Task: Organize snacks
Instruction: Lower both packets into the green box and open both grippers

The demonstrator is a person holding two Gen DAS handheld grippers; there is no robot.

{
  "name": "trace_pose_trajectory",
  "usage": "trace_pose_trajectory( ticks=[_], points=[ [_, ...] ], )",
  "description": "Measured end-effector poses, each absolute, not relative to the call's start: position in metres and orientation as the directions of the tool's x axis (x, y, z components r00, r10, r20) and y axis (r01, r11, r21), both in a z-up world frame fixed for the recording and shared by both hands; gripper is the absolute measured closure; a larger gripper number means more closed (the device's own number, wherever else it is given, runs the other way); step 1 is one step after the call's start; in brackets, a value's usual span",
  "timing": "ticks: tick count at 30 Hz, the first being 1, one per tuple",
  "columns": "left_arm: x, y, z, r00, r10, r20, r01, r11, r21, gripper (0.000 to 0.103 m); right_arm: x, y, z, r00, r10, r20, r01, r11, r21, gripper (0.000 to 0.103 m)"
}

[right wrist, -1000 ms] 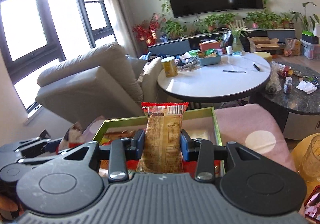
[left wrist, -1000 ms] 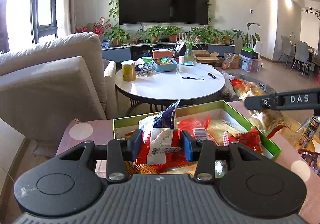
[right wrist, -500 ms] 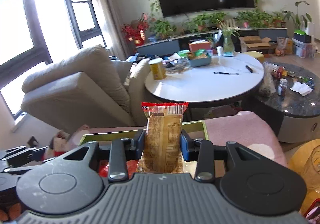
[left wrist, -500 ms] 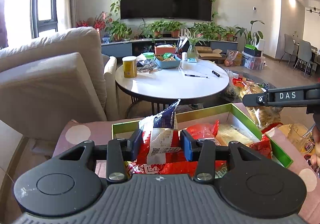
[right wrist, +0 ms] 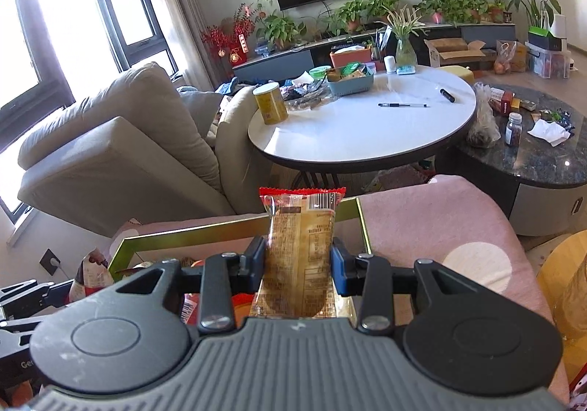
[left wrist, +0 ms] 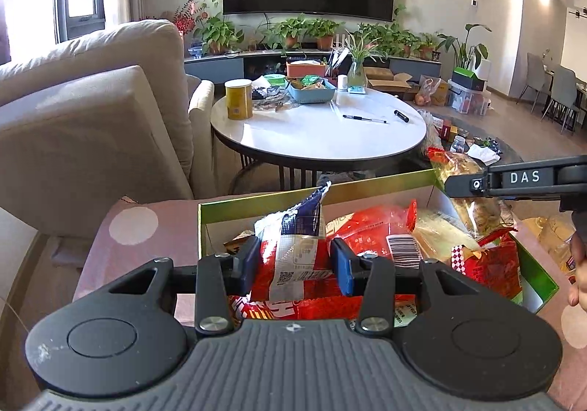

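The left gripper (left wrist: 295, 262) pinches a red-and-white snack packet (left wrist: 293, 246) across its middle, both pads pressed into its sides; the packet's dark crimped top stands up past the fingertips and leans a little to the right. Just beyond and below those fingertips sits the green-rimmed box (left wrist: 367, 183), already holding several packets — a red one with a barcode (left wrist: 381, 231) lies right of the left gripper's pads.

The right gripper (right wrist: 298, 262) clamps a golden see-through packet (right wrist: 301, 238) with a red crimped top, held upright between the 2 pads; the box's far rim (right wrist: 227, 227) runs behind it, so this packet hangs over the box's right end.

Both packets look light and soft: thin film, air inside, probably something crumbly. A hard squeeze would likely crush the contents, and the glossy film could slide out of a loose grip. The mid-body hold on each seems sound — the pads meet the widest part, away from the flimsy crimped ends. Each should drop cleanly into the box once the pads part, though the left packet may topple onto the pile below it
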State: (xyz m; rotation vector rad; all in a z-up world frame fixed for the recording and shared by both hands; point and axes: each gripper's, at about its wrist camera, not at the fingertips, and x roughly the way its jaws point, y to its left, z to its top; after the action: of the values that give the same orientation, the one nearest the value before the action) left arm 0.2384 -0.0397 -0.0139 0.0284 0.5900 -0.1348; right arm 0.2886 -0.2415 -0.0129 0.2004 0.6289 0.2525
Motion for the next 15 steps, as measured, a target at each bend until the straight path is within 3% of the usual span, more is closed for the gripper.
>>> trace_pose_trajectory(
  ticks=[8, 10, 11, 12, 15],
  points=[
    [0.247, -0.041, -0.020, 0.814, -0.128, -0.566, 0.143, 0.990, -0.019, 0.063, 0.291, -0.234, -0.016, 0.765, 0.307, -0.566, -0.175, 0.945, 0.276, 0.037],
    [0.249, -0.041, -0.023, 0.808, -0.126, -0.575, 0.139, 0.990, -0.022, 0.058, 0.291, -0.231, -0.017, 0.766, 0.304, -0.567, -0.169, 0.946, 0.278, 0.037],
    [0.249, -0.042, -0.025, 0.807, -0.120, -0.579, 0.133, 0.991, -0.019, 0.050, 0.292, -0.230, -0.018, 0.765, 0.303, -0.568, -0.166, 0.945, 0.281, 0.035],
    [0.249, -0.042, -0.026, 0.808, -0.113, -0.578, 0.128, 0.992, -0.015, 0.048, 0.292, -0.231, -0.018, 0.765, 0.301, -0.569, -0.162, 0.945, 0.283, 0.031],
    [0.247, -0.042, -0.026, 0.810, -0.118, -0.574, 0.138, 0.990, -0.010, 0.046, 0.289, -0.234, -0.019, 0.769, 0.300, -0.564, -0.158, 0.945, 0.287, 0.031]
  ],
)
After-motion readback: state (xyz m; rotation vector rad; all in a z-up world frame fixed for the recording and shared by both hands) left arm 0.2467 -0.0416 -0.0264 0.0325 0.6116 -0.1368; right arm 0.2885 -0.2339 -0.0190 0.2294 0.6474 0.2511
